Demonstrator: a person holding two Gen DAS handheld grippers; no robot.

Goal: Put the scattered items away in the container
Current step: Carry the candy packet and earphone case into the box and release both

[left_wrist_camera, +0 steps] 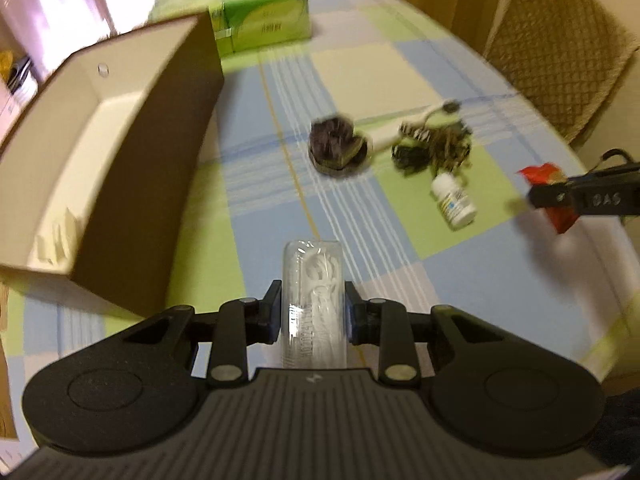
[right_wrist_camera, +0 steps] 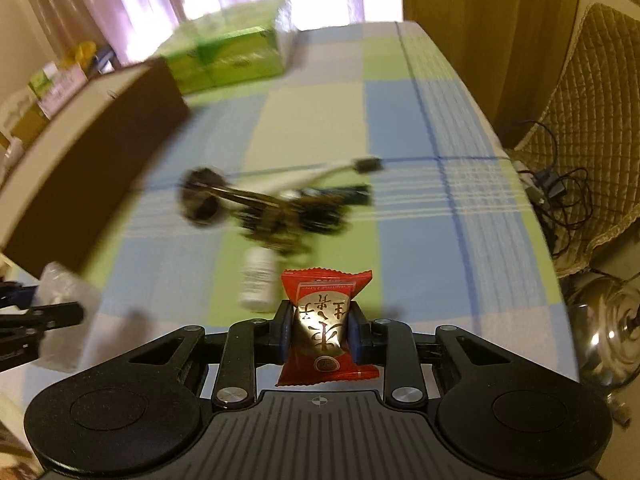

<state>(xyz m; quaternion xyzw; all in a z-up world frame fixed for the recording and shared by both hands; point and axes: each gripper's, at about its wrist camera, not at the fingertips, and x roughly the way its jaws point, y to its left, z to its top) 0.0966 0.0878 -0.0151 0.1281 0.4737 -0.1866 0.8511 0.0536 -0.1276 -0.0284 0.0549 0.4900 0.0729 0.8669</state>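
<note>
We have the box (left_wrist_camera: 120, 168) open-topped at the left of the table (left_wrist_camera: 360, 80), its near brown wall facing us, so both loads can go in from above. The left gripper (left_wrist_camera: 312, 312) is pinching a clear plastic case (left_wrist_camera: 312, 300) across its narrow sides, long axis pointing forward, held off the cloth beside the box corner. The right gripper (right_wrist_camera: 322, 334) is pinching a red snack packet (right_wrist_camera: 326, 320) at its middle, crimped ends sticking out front and back; it hangs near the table's right edge, well apart from the box. Left on the cloth: a dark round thing (left_wrist_camera: 338, 148), a tangle of cords (left_wrist_camera: 434, 148) just beside it, and a white bottle (left_wrist_camera: 454, 200) lying on its side near the tangle. Green packs (left_wrist_camera: 260, 16) sit behind the box. We judge both loads are meant for the box, three items to follow.
</note>
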